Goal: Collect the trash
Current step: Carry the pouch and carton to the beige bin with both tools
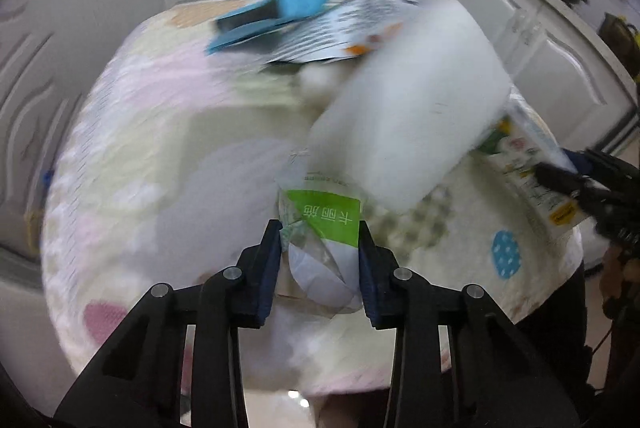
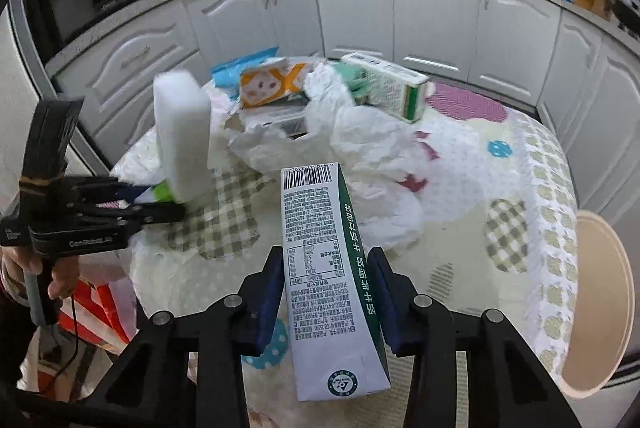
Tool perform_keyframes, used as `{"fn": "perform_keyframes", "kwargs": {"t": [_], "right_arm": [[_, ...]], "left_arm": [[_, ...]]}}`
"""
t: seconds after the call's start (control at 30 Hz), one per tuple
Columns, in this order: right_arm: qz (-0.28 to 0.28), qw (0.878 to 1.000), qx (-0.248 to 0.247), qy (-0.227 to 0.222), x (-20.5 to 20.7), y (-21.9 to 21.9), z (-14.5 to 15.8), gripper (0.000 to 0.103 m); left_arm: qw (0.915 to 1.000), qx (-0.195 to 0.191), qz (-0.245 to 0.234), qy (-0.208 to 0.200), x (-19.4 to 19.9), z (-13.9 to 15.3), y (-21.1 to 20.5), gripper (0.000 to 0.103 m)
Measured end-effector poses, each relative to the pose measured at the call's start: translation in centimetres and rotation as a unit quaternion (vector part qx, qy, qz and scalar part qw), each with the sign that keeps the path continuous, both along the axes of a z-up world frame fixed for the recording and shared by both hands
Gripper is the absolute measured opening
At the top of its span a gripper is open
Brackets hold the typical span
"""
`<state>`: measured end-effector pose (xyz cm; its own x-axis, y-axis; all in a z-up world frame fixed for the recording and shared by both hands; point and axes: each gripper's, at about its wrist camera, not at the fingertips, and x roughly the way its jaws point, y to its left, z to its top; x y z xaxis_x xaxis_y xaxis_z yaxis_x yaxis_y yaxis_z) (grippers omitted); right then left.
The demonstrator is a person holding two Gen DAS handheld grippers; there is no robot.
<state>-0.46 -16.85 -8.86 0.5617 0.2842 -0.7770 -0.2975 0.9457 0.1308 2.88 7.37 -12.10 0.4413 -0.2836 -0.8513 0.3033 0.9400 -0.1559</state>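
My left gripper [image 1: 319, 238] is shut on a crumpled clear wrapper with a green label [image 1: 320, 228], above the round table. It also shows at the left of the right wrist view [image 2: 160, 205]. A white foam block [image 1: 404, 99] stands just beyond it, blurred, and shows upright in the right wrist view [image 2: 184, 135]. My right gripper [image 2: 326, 270] is shut on a tall milk carton [image 2: 320, 268] with a barcode and green side. That carton and gripper show at the right edge of the left wrist view [image 1: 536, 171].
On the quilted tablecloth [image 2: 480, 167] lie a crumpled white plastic bag [image 2: 360, 143], an orange box [image 2: 272, 85], a green-white carton [image 2: 388, 83] and a blue packet [image 1: 280, 11]. White cabinets [image 2: 360, 7] stand behind. A red-striped bag [image 2: 96, 308] hangs low left. A beige stool [image 2: 600, 300] sits right.
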Motion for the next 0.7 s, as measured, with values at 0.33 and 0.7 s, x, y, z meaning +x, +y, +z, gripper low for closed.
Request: {"fn": "perform_keyframes", "kwargs": {"t": [0.33,0.7], "right_arm": [[-0.028,0.999,0.023,-0.01,-1.5,-2.4,1.0,0.04],[-0.058,0.997,0.028,-0.035,-2.3,-4.8,2.7,0.04]], "left_arm": [[0.9949,0.007,0.098,-0.023,-1.3,2.1,3.2,0.032],[0.9948,-0.028,0.021,-0.096,-2.4,8.1,-3.9,0.032]]}}
